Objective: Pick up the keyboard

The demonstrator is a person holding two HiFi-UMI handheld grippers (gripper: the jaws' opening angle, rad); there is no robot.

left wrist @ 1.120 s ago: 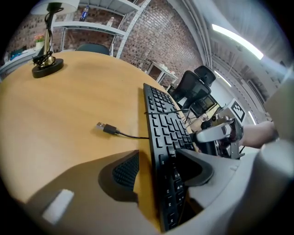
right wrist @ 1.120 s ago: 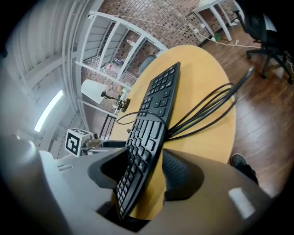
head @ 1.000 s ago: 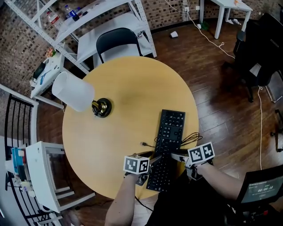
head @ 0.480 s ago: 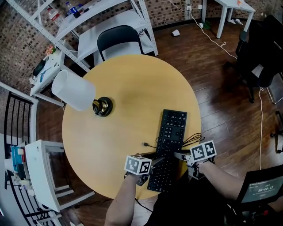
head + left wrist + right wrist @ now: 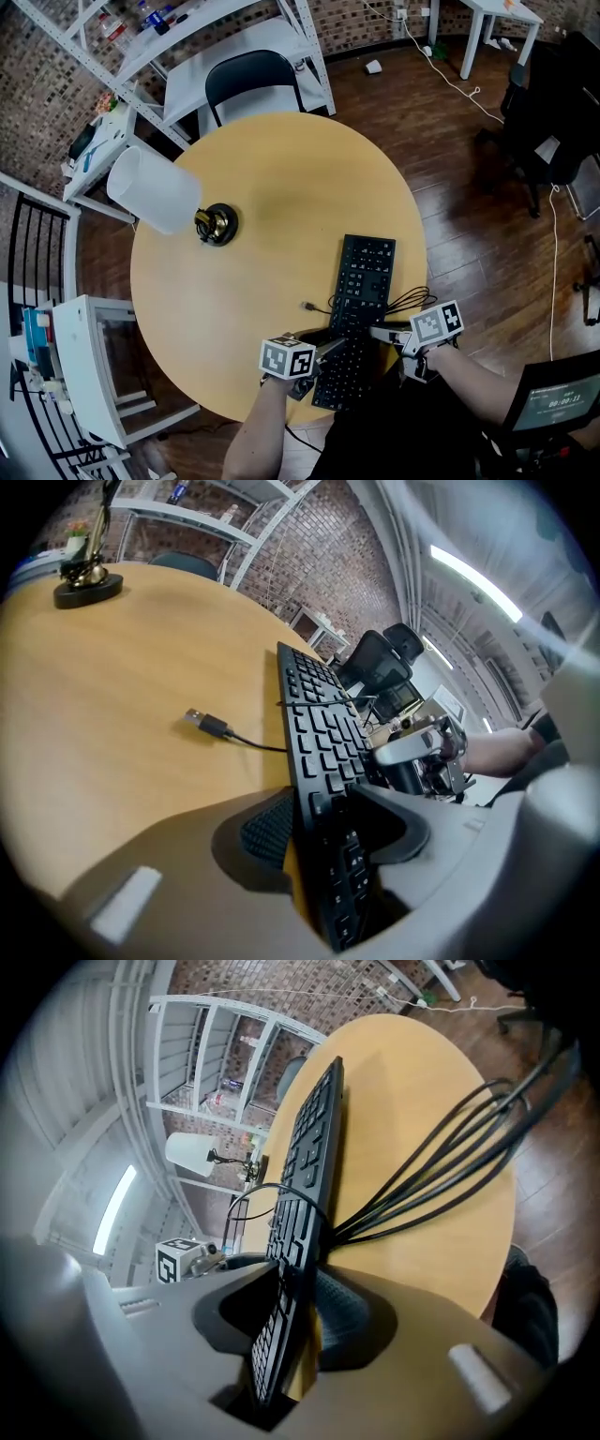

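Observation:
A black keyboard [image 5: 364, 281] lies lengthwise on the round wooden table [image 5: 244, 281], its near end at the table's front edge. My left gripper [image 5: 328, 349] holds the left side of that end. In the left gripper view the keyboard [image 5: 319, 724] runs edge-on between the two jaws of my left gripper [image 5: 323, 836], which have just been closing on it. My right gripper [image 5: 375, 333] holds the right side. Its jaws have just been closing too, and in the right gripper view the keyboard [image 5: 309, 1157] is pinched in my right gripper [image 5: 286, 1321].
The keyboard's cable coils [image 5: 408, 298] off the right table edge, and its USB plug [image 5: 305, 306] lies loose left of the keyboard. A lamp with a white shade [image 5: 155, 192] stands at the table's left. A black chair [image 5: 248, 89] and metal shelving stand behind.
Both grippers' jaws have closed in on the near end of the keyboard. The hands have stayed almost where they were, and the keyboard still lies on the table.

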